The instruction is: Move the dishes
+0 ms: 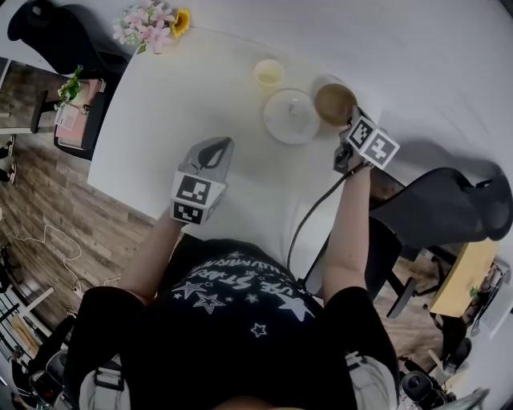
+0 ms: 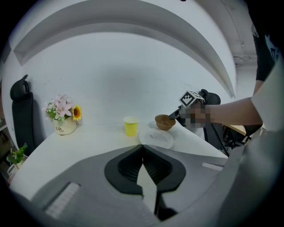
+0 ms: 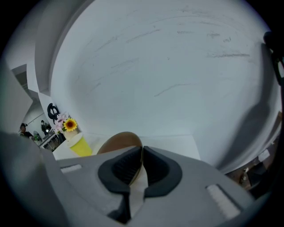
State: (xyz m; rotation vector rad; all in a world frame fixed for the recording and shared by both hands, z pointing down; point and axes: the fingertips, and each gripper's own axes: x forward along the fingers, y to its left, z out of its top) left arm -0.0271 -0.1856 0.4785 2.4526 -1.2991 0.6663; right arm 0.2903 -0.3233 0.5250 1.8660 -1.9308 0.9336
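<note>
A brown bowl (image 1: 334, 102) stands near the white table's far right corner, beside a white plate (image 1: 291, 116) and a yellow cup (image 1: 268, 73). My right gripper (image 1: 349, 136) is shut on the brown bowl's near rim (image 3: 128, 142); the rim runs between the two pads. The left gripper view shows the bowl (image 2: 164, 122), the plate (image 2: 156, 138) and the cup (image 2: 131, 126) ahead. My left gripper (image 1: 215, 152) hovers over the table's middle, shut and holding nothing (image 2: 143, 156).
A vase of flowers (image 1: 152, 22) sits at the table's far left corner. Black chairs stand at the far left (image 1: 60, 32) and at the right (image 1: 445, 208). The white table (image 1: 184, 104) ends close behind the bowl. A cable (image 1: 309, 216) hangs from my right gripper.
</note>
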